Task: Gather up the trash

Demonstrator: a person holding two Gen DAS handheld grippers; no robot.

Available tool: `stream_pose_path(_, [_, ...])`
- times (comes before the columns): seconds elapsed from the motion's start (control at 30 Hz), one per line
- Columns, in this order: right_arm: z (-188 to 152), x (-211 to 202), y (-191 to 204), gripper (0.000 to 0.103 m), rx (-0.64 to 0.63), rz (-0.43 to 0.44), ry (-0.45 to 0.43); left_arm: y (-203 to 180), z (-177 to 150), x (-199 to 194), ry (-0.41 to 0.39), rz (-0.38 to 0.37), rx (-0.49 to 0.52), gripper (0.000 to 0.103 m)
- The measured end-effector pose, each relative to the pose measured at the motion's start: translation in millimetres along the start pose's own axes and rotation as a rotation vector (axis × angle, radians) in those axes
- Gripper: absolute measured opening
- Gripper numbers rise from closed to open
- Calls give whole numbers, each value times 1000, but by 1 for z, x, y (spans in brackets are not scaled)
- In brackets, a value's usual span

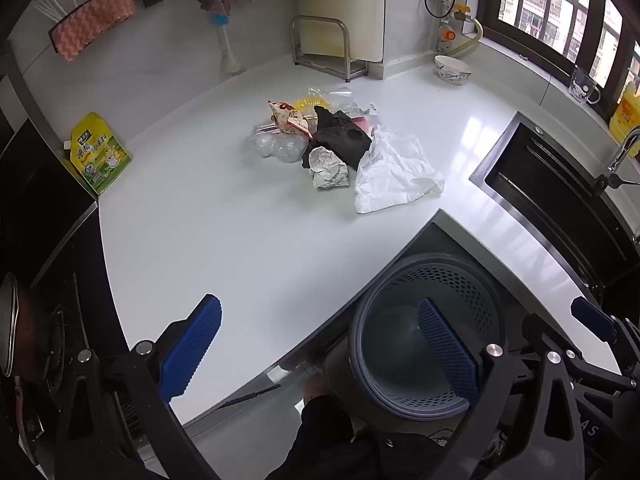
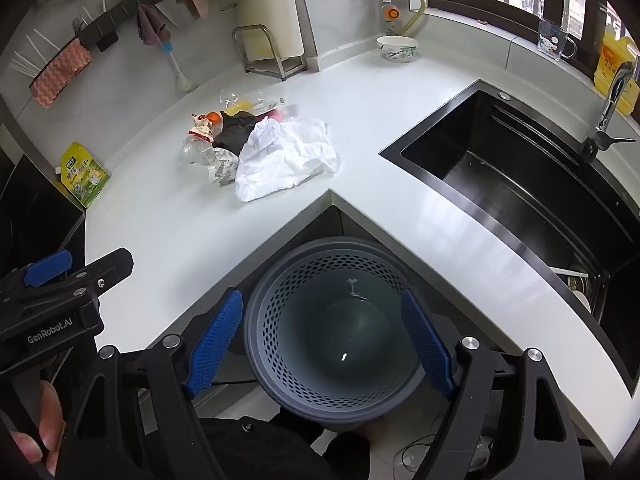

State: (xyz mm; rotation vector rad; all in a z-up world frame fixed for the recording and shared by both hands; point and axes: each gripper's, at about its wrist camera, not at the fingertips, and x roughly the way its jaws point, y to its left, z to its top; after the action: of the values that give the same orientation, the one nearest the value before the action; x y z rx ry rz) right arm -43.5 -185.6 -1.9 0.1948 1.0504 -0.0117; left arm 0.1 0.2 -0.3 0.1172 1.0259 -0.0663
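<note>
A heap of trash lies mid-counter: a white crumpled tissue (image 1: 394,176) (image 2: 288,156), a black wrapper (image 1: 340,136) (image 2: 234,130), a crumpled paper ball (image 1: 329,168) (image 2: 224,166), an orange snack wrapper (image 1: 290,118) (image 2: 202,126) and clear plastic (image 1: 278,148). A grey perforated bin (image 1: 424,336) (image 2: 334,332) stands on the floor in the counter's inner corner. My left gripper (image 1: 320,352) is open and empty over the counter's front edge. My right gripper (image 2: 322,340) is open and empty above the bin.
A black sink (image 2: 520,184) with a tap is on the right. A yellow-green pouch (image 1: 98,156) leans at the left by the hob. A bowl (image 1: 452,68), a metal rack (image 1: 324,48) and a bottle brush (image 1: 228,44) stand at the back.
</note>
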Motion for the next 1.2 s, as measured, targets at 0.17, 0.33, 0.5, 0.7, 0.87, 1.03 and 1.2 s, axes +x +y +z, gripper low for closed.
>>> stream_pose_path(0.17, [0,0,1,78,-1,-1,-2,3,-1,-2,-9,-3,-3,97])
stream_pose_path(0.33, [1,0,0,78,0,-2,-4,1,0,2,-3,5,3,97])
stream_pose_path(0.5, [1,0,1,78,-5,-3,-4,0,0,1,-4,7,4,97])
stream_pose_path(0.7, [2,-2,3,78,-1,-4,-10,-1,-2,0,-6,5,5,97])
stream_pose_path(0.87, [2,-2,3,78,-3,-3,-12,0,1,-3,-5,6,5,97])
stream_pose_path(1.03, [1,-2,2,78,-4,-1,-14,0,1,-5,-8,4,4,97])
stream_pose_path(1.2, [2,-4,2,78,-5,-1,-18,0,1,-5,-9,5,4,97])
